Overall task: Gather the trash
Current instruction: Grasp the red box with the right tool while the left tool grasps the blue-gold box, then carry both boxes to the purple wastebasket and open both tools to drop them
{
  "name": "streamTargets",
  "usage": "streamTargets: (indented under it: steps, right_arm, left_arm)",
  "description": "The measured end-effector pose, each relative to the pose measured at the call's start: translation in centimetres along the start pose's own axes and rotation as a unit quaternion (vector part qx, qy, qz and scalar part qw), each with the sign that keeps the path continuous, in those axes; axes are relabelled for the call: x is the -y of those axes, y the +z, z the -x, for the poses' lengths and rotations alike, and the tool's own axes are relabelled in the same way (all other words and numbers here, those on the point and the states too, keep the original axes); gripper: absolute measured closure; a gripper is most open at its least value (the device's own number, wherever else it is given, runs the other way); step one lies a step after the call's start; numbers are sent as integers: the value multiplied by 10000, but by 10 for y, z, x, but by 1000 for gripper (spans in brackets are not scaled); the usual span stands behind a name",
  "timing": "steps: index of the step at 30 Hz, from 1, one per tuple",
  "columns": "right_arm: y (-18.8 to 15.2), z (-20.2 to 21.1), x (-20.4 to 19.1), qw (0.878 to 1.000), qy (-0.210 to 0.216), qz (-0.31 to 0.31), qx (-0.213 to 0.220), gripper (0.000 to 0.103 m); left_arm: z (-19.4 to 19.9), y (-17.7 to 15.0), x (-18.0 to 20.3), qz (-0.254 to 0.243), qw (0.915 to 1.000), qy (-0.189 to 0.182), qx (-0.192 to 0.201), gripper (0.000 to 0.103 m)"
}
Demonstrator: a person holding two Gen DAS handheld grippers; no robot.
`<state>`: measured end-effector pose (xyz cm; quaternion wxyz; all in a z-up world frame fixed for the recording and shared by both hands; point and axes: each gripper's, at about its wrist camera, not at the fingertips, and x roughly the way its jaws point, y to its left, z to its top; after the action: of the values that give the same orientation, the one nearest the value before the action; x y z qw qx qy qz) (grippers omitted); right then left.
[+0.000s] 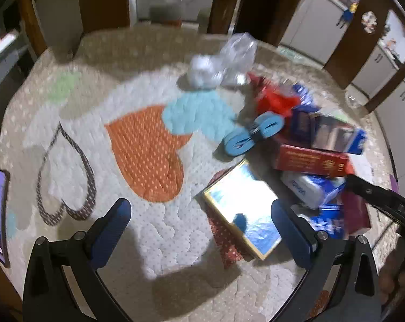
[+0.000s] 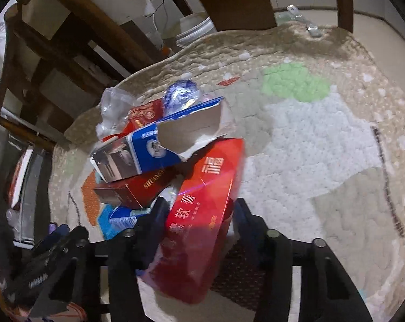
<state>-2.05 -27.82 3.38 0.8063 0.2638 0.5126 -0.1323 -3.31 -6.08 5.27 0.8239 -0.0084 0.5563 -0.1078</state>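
Writing that can be read is scarce: the dark red carton (image 2: 138, 187) at centre left of the right wrist view shows gold letters "SHUANG", partly hidden, and the bright red carton (image 2: 202, 214) carries large Chinese characters in gold; the rest is blurred. The right gripper (image 2: 199, 214) has its fingers (image 2: 154, 220) pinching that glossy red carton at lower centre, the box standing tilted between them. Behind it a torn blue and white cardboard box (image 2: 159, 145) tops the trash pile, with crinkled clear plastic (image 2: 111, 107) at its upper left. In the left wrist view the left gripper (image 1: 199, 220) hovers with blue-padded fingers (image 1: 116, 220) spread wide, holding nothing, above the quilted, dotted cloth of the counter (image 1: 68, 123), sewn with an orange heart. A flat box with a mirror-like foil face (image 1: 242, 209) lies lower right, a blue ribbon roll (image 1: 253, 131) above it
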Motion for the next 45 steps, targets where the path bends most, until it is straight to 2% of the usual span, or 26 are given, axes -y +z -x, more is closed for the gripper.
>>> streamTargets:
  steps: [2, 4, 8, 9, 11, 13, 17, 20, 21, 22, 24, 28, 32, 33, 34, 35, 36, 38, 41, 45]
  right_arm:
    - [0, 6, 7, 9997, -245, 81, 49, 58]
    - [0, 10, 17, 9988, -491, 72, 21, 59]
    - [-2, 16, 32, 9994, -343, -2, 38, 57]
    - [-2, 18, 34, 9997, -243, -15, 87, 55]
    - [-3, 21, 32, 9998, -130, 34, 172, 39]
    - [-4, 21, 27, 9994, -217, 150, 240, 36]
    - [-5, 10, 19, 9978, -408, 467, 222, 36]
    - [-9, -4, 14, 9947, -685, 745, 175, 36]
    - [-10, -8, 14, 9941, -729, 785, 145, 40]
    - [-11, -11, 15, 9938, -770, 795, 105, 56]
    - [-14, -13, 19, 9943, -763, 735, 84, 57]
    - [-20, -2, 20, 9940, -747, 789, 130, 57]
    - [-28, 15, 26, 9954, -652, 677, 205, 57]
    - [-29, 19, 27, 9955, -639, 654, 235, 57]
    - [-32, 24, 29, 9956, -636, 634, 274, 57]
    - [-34, 28, 29, 9957, -622, 618, 301, 57]
    - [-36, 32, 30, 9959, -597, 599, 326, 57]
    - [-40, 44, 34, 9961, -526, 567, 418, 57]
    - [-46, 63, 40, 9959, -429, 536, 592, 57]
    - [-50, 88, 56, 9952, -366, 398, 814, 57]
  left_arm:
    - [-9, 1, 4, 36, 9999, 21, -124, 0]
    - [-14, 1, 10, 1, 9999, 29, -156, 0]
    - [-29, 3, 32, -227, 9993, 99, -265, 0]
    - [-33, 3, 35, -231, 9994, 58, -265, 0]
    - [-41, 3, 39, -191, 9991, 101, -360, 0]
    - [-46, 2, 40, -196, 9992, 204, -281, 3]
    - [-30, -5, 38, -504, 9978, 416, -69, 49]
    - [-24, -8, 19, -329, 9990, 229, -186, 50]
    - [-23, -7, 11, -276, 9993, 189, -190, 49]
    - [-23, -8, 6, -250, 9994, 154, -185, 49]
    - [-22, -13, -2, -170, 9997, 88, -141, 48]
    - [-24, -18, -9, -141, 9997, 208, -35, 32]
    - [-32, -23, -1, -410, 9970, 614, 252, 17]
    - [-31, -25, 2, -395, 9971, 584, 278, 18]
    - [-29, -27, 0, -351, 9978, 502, 253, 23]
    - [-24, -28, -3, -297, 9990, 255, 232, 47]
    - [-18, -31, -3, -330, 9989, 230, 227, 50]
    - [-6, -38, -2, -410, 9984, 265, 278, 50]
    - [13, -46, 3, -577, 9976, 127, 349, 50]
    - [38, -46, 32, -761, 9959, -243, 418, 50]
